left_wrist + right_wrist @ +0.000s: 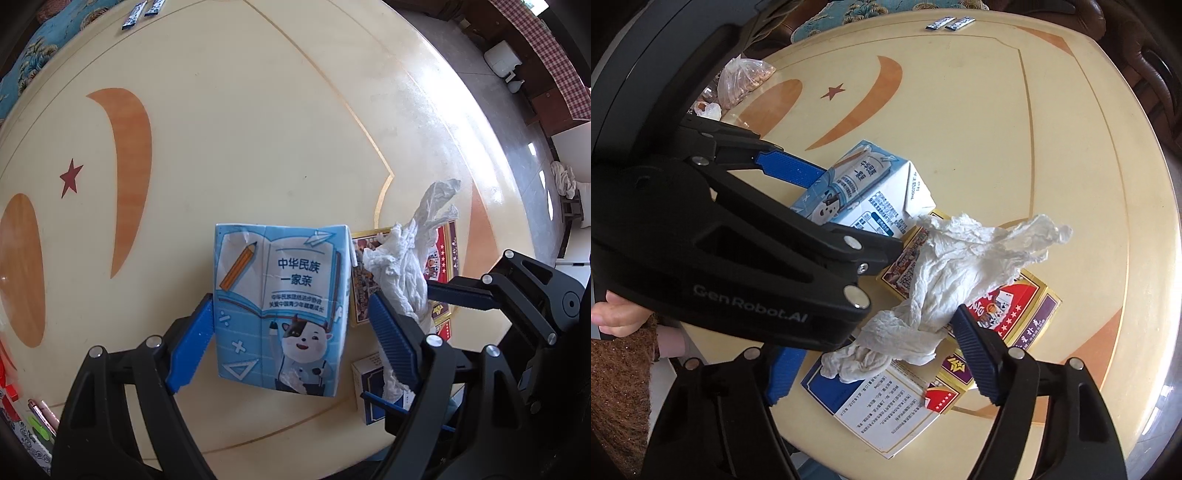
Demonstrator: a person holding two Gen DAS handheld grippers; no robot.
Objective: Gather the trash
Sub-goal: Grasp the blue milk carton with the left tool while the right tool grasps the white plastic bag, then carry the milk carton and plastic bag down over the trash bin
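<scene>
On the cream round table (pixel 258 110), the left gripper (pixel 291 343) straddles a blue milk carton (pixel 282 306) lying flat – fingers spread, right pad apart from it – while just to its right the right gripper (pixel 882 365) brackets a crumpled white tissue (pixel 945 273) draped over flattened card boxes (pixel 1030 314), fingers spread, not pinching.

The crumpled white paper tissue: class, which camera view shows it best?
The right wrist view: the crumpled white paper tissue lies spread full-length across the flattened card boxes. In the left wrist view it is foreshortened, its lower part hidden behind the left gripper's finger.
</scene>
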